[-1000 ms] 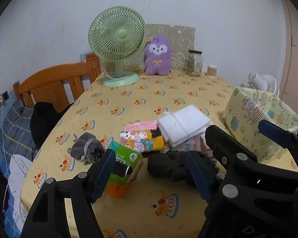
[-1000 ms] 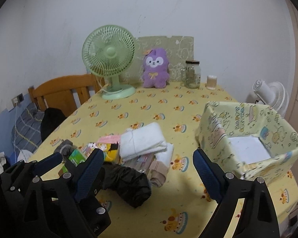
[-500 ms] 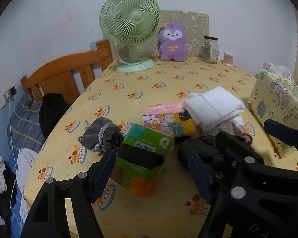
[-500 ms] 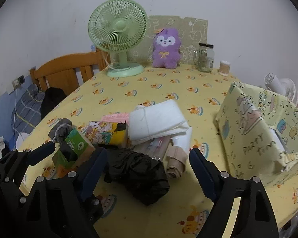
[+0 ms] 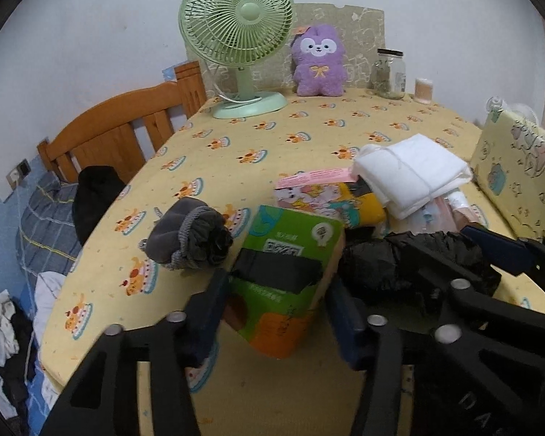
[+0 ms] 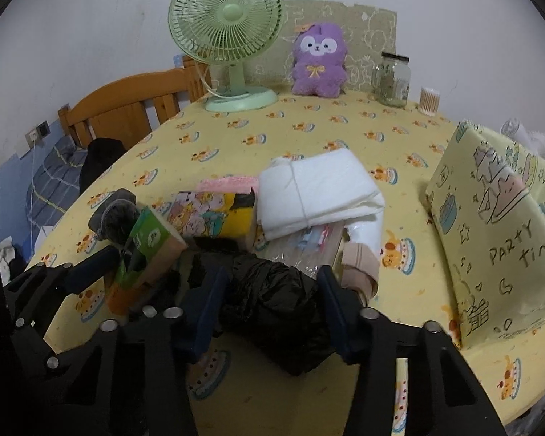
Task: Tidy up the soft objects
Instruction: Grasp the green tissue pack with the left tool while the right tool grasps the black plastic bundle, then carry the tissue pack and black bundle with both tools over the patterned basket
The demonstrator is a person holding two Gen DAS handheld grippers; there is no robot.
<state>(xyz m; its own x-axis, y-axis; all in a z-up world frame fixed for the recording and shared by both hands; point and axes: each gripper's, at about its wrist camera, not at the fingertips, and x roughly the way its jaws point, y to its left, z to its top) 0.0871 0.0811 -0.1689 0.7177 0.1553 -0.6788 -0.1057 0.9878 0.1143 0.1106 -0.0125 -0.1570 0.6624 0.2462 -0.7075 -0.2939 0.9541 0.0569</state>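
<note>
Green tissue pack (image 5: 287, 283) now pinched by left gripper (image 5: 276, 312), jaws just closing in, pads pressing its sides. Black crinkly bag (image 6: 276, 301) likewise squeezed by right gripper (image 6: 272, 309), jaws just narrowing onto it. Both grippers lower and nearer pile than a moment ago. Means two soft items look secured, probably ready to lift toward yellow box (image 6: 497, 239) at right. Pack sits near-left on tablecloth (image 5: 236, 145), one corner tipped up; bag bulges, wrinkled, just right of pack.
</note>
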